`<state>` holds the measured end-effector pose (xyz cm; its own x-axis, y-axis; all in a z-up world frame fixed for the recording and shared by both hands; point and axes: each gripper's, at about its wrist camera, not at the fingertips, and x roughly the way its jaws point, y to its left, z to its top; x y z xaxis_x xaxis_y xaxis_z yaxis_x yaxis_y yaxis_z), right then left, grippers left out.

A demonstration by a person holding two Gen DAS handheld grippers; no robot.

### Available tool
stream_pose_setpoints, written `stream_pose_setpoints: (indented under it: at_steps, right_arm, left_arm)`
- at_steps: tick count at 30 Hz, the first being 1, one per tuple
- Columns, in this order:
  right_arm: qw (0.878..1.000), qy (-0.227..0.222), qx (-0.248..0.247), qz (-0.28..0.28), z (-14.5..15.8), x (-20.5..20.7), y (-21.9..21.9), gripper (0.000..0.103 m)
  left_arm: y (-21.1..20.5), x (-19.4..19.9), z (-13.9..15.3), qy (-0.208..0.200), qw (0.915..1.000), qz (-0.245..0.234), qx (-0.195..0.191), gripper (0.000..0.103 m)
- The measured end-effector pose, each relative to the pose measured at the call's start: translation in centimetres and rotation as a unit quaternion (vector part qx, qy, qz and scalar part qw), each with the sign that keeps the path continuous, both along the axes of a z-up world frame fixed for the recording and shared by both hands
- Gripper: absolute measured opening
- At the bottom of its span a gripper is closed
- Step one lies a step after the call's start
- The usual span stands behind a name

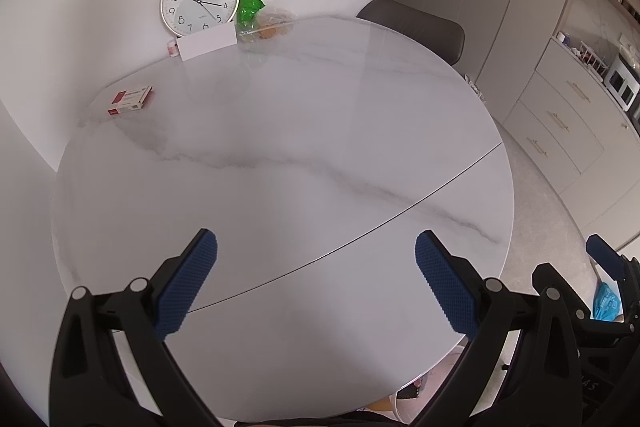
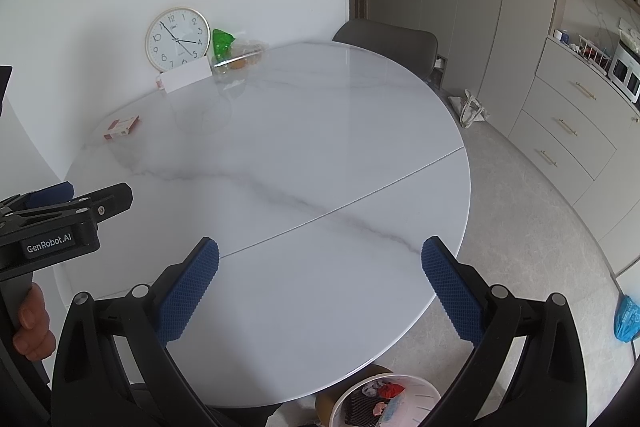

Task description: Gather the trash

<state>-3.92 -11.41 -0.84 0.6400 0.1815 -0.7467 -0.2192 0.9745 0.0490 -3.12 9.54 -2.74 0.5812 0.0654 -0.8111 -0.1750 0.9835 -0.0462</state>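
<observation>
Both grippers, left (image 1: 316, 279) and right (image 2: 320, 287), hang spread wide and empty over the near edge of the round table (image 1: 400, 131).

Trash sits far back by the clock (image 1: 199, 1): green wrapper (image 1: 249, 7), clear bag (image 1: 270, 25). Bin (image 2: 416, 387) waits below; I'd reach long, pinch the crumpled wrapper, avoid the clock.

Trash-filled white bin (image 2: 386, 403) beside table

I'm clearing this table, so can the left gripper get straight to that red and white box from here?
Probably yes. The left gripper is open, and only bare table lies between it and the red and white box, which sits alone near the far left edge.
</observation>
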Motion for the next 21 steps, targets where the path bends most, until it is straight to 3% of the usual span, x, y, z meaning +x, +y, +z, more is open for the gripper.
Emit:
stream_pose_setpoints:
  at_steps: [21]
  right_arm:
    - [1.0,0.002,0.0,0.0,-0.26,0.18,-0.32,0.101]
  left_arm:
    - [0.28,0.22,-0.17,0.0,1.0,0.003,-0.001,0.095]
